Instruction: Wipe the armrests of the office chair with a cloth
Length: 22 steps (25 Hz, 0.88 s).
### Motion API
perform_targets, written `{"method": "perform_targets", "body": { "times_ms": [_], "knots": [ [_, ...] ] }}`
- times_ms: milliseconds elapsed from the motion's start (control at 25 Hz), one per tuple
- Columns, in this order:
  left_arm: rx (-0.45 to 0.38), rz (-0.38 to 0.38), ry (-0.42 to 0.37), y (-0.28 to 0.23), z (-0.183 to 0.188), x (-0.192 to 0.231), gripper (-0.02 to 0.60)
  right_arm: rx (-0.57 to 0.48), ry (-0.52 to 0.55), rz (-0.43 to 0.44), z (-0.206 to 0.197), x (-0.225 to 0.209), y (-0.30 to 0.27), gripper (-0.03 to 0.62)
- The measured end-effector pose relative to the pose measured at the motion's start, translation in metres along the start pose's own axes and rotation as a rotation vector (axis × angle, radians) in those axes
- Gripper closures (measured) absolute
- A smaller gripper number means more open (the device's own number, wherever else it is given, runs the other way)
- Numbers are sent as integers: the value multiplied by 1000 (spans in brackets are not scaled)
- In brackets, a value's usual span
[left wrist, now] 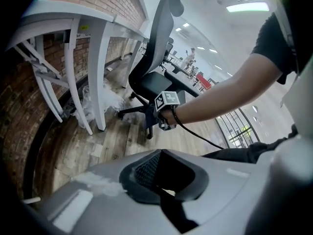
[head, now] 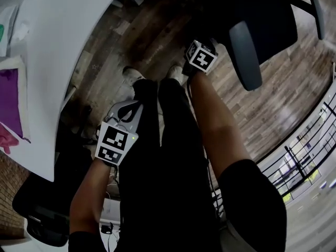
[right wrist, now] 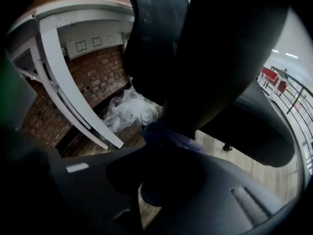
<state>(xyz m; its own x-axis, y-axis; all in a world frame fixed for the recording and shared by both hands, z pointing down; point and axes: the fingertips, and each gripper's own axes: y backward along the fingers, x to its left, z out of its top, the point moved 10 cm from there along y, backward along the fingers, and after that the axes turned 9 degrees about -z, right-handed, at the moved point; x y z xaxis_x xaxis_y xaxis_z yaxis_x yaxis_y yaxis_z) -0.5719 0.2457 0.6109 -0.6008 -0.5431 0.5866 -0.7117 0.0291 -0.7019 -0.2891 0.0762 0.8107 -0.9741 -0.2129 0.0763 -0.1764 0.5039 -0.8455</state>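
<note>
1. Underfoot, a wood-plank floor [head: 273, 104] in grey-brown tones runs below everything, its boards matte and streaked.
2. A white bench [head: 52, 62] with a smooth top and a rounded edge fills the left of the head view. A purple sheet [head: 10, 101] lies flat on it.
3. A red brick wall [right wrist: 98, 82] stands behind the bench's slanted white legs. Crumpled clear plastic [right wrist: 129, 109] lies on the floor at its foot.
4. The office chair [head: 262, 14] is dark, with a tall curved back and a padded seat. Its near armrest [head: 245, 54] is a long, rounded grey-blue pad with a smooth skin.
5. The right gripper [right wrist: 164, 153] is dark grey plastic and carries a cube of black-and-white square markers. In the head view it sits just beside the near armrest, at the chair's front.
6. The left gripper [left wrist: 164, 173] is pale grey with a mesh-textured dark recess. Its fingers are together with nothing between them, and it hangs low by the person's leg, well apart from the chair.
7. The cloth [right wrist: 171, 137] is soft, bluish-purple and bunched. The right gripper's fingers are clamped on it, and it touches a dark curved chair part; which part cannot be told.
</note>
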Motion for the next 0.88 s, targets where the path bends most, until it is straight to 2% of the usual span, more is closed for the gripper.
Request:
{"method": "perform_targets", "body": {
  "times_ms": [160, 400, 680, 760, 880],
  "knots": [
    [-3, -2, -39, -4, 16, -1, 575, -11, -120, -8, 1, -18, 19, 525],
    [-17, -28, -98, -6, 46, -16, 575, -83, -374, -1, 7, -36, 70, 525],
    [-50, -15, -122, 13, 74, -33, 575, -159, -585, 27, 26, -50, 131, 525],
    [-70, -12, -115, 21, 82, -35, 575, -175, -632, 41, 32, -52, 142, 525],
    [-95, -6, -91, 35, 89, -40, 575, -169, -634, 74, 35, -50, 162, 525]
  ]
}}
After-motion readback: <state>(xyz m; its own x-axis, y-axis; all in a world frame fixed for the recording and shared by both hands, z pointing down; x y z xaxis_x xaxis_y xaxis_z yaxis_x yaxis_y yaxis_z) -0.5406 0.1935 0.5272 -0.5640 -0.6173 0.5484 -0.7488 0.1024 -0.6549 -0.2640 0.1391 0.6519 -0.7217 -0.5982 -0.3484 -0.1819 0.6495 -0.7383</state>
